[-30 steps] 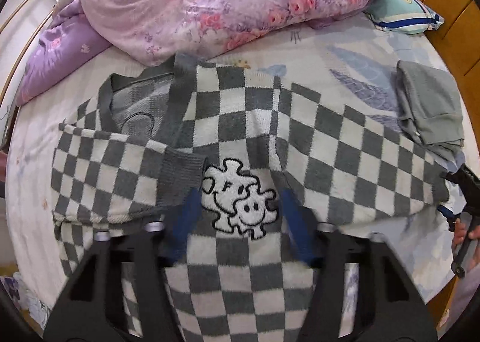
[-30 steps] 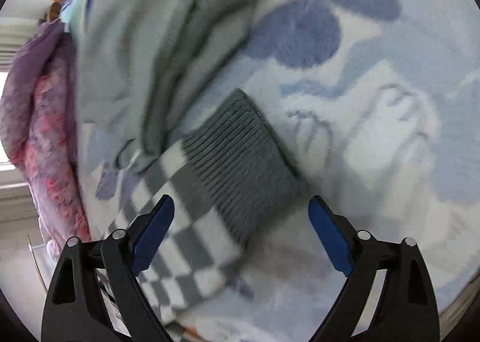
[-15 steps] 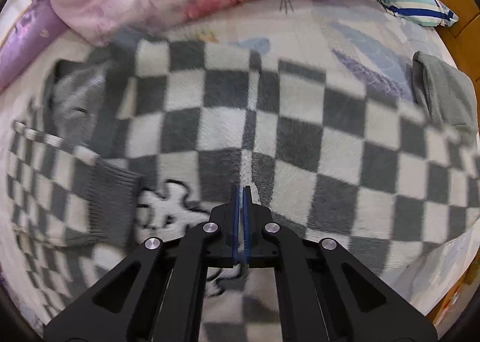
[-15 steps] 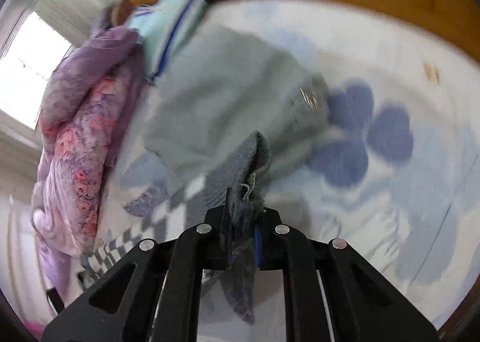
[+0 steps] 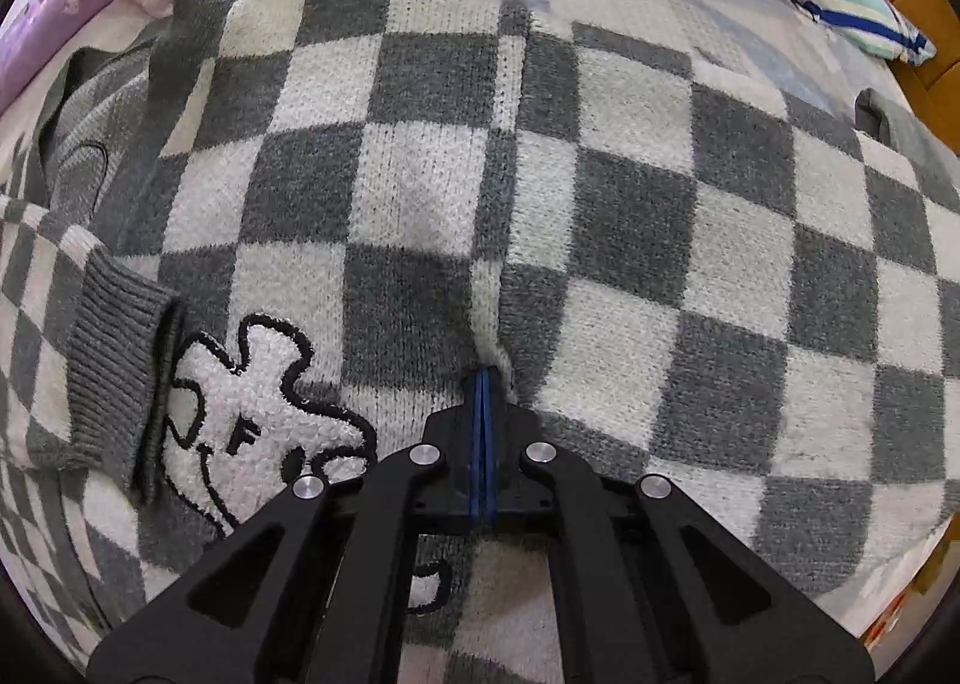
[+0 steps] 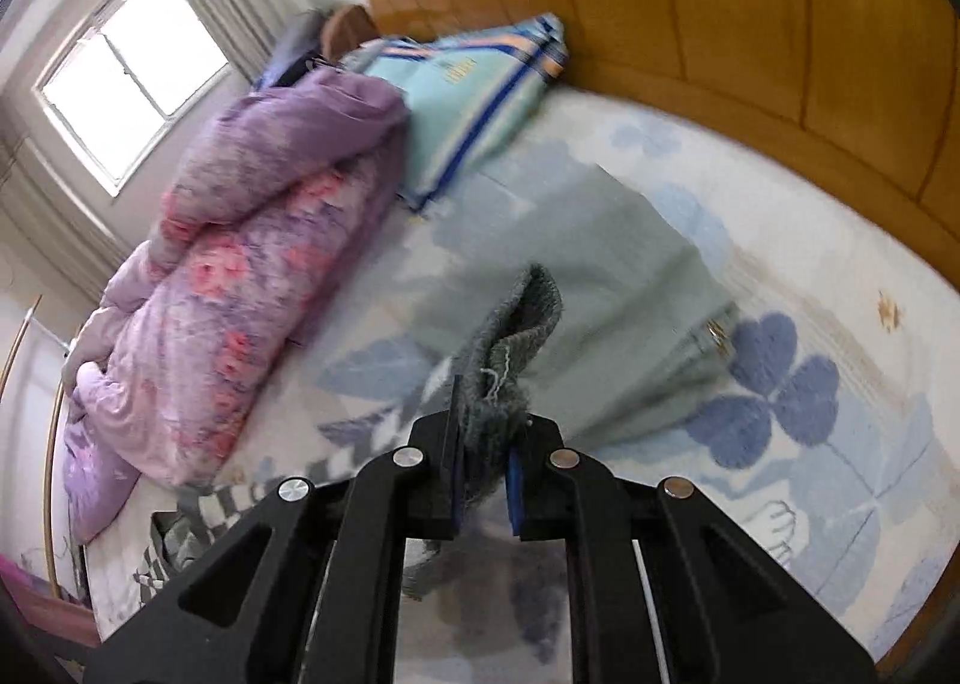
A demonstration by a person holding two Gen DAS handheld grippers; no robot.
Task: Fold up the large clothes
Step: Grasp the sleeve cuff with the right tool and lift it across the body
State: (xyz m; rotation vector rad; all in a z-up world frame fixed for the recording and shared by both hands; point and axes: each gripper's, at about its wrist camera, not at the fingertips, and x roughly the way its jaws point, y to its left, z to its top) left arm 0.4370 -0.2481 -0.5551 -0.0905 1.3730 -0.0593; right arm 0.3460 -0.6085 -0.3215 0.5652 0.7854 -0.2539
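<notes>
Left tongs [image 5: 483,384] pinched closed on the grey-and-white checkered knit sweater [image 5: 600,216]; right tongs [image 6: 483,453] grip its grey ribbed cuff [image 6: 516,342], raised above the bed [image 6: 810,276].

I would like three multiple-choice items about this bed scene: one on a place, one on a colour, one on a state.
1. Where does the white fluffy cartoon patch lie in the left wrist view?
A. left of the left gripper
B. right of it
C. on the pillow

2. Which colours has the checkered knitted sweater?
A. red and blue
B. grey and white
C. green and yellow

3. How is the right gripper?
A. wide open
B. shut on nothing
C. shut on the grey ribbed sleeve cuff

Answers: 1 A, the patch sits left of the left gripper. 2 B, its squares are grey and white. 3 C, the cuff stands up between the fingers.
</notes>
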